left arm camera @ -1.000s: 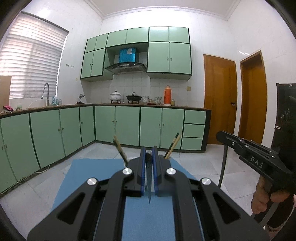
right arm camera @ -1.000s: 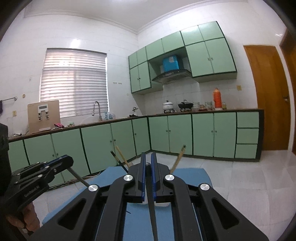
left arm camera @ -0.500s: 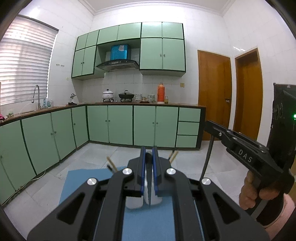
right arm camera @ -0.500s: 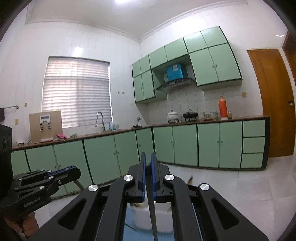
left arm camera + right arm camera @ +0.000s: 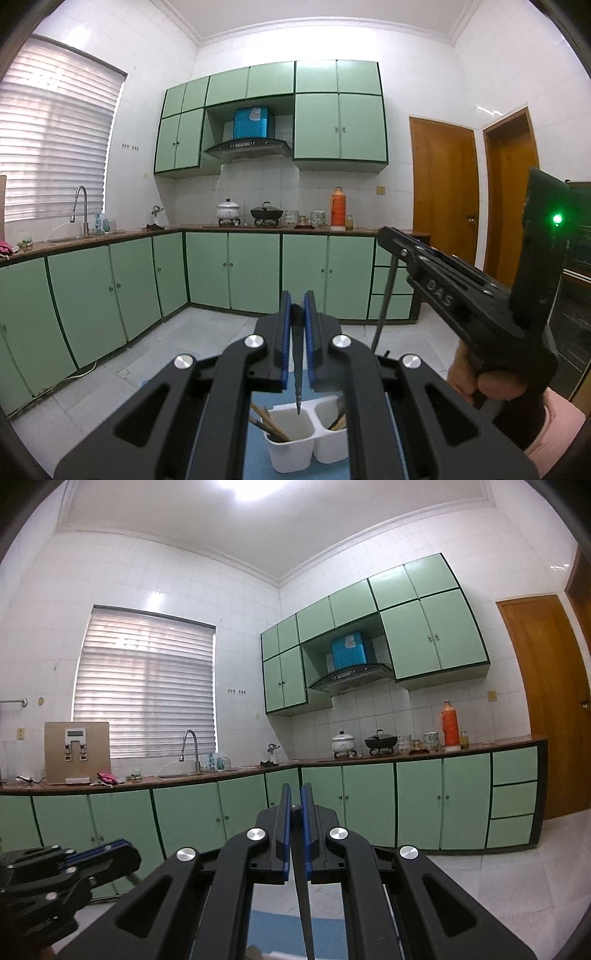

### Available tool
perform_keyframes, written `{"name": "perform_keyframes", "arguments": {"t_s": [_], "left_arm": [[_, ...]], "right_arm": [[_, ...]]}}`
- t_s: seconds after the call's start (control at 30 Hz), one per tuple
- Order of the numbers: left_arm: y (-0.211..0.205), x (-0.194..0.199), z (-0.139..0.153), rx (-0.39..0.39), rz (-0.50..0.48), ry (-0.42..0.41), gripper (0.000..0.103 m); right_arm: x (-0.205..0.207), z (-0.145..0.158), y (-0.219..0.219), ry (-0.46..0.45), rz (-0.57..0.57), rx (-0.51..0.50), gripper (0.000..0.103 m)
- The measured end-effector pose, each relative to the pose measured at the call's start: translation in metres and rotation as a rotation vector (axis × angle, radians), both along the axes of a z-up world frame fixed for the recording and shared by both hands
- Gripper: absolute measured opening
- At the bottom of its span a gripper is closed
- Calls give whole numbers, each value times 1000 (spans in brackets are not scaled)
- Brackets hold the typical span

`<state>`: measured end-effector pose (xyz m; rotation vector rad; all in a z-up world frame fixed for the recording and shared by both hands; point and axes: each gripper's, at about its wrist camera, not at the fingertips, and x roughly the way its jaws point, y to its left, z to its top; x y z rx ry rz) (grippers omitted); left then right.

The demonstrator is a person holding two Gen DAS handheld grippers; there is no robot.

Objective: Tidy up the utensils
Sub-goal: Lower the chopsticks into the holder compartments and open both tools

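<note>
My left gripper [image 5: 297,299] is shut on a thin dark chopstick [image 5: 297,369] that hangs point down. Its tip hovers just above the left compartment of a white two-compartment holder [image 5: 291,456]. Wooden chopsticks [image 5: 267,424] lean in that compartment, and more utensils [image 5: 340,415] stand in the right one. My right gripper [image 5: 295,794] is shut on another dark chopstick [image 5: 304,904] that slants down out of view. In the left wrist view the right gripper [image 5: 391,236] sits higher and to the right, held by a hand [image 5: 480,380], its stick [image 5: 384,310] dangling.
The holder stands on a blue mat [image 5: 258,443] above a tiled floor. Green cabinets [image 5: 255,273] and a counter with pots [image 5: 266,212] and a sink tap [image 5: 79,206] line the far walls. Two wooden doors [image 5: 443,192] are on the right.
Both grippers have risen and pulled back, each still shut on its dark chopstick. The white holder, hidden behind the left gripper a second ago, now shows below its fingers.
</note>
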<state>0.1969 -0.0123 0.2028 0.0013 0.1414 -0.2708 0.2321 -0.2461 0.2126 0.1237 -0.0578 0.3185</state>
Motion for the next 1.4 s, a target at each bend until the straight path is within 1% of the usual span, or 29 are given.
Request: {"name": "perform_keyframes", "arguments": {"t_s": [0.1,0.2,0.4,0.57,0.73,0.97,1.13,1.27,1.3,1.33,1.37,1.4], "left_arm": [[2,19,-13,0,-2,41,6],[6,35,-25,-2,0,73,6],[9,63,-51,0,10,115,6],[8,81,-70,-15,14,139,6],[2,93,-85,-7,12,166,6],[-2,105,-102,-1,16,216,6],[-1,102,-107,5,24,201,7],[0,101,-112,12,26,217,8],[1,100,-111,12,26,218,9],[0,98,-110,9,25,219,16],[1,98,-108,2,24,218,30],[3,94,-106,-11,26,211,35]], "right_arm": [[23,-16,8,16,-8,-4,5],[37,-34,12,38,-5,-8,5],[46,-65,9,95,-10,3,5],[46,-84,9,131,-12,-25,5],[48,-99,8,160,-9,-31,5],[56,-122,3,205,-5,1,5],[55,-132,2,212,-13,4,5],[53,-130,-2,219,-17,16,6],[52,-130,-3,223,-22,15,6],[52,-129,-4,226,-27,16,10],[49,-129,-6,222,-37,17,15],[48,-127,-8,218,-41,17,15]]}}
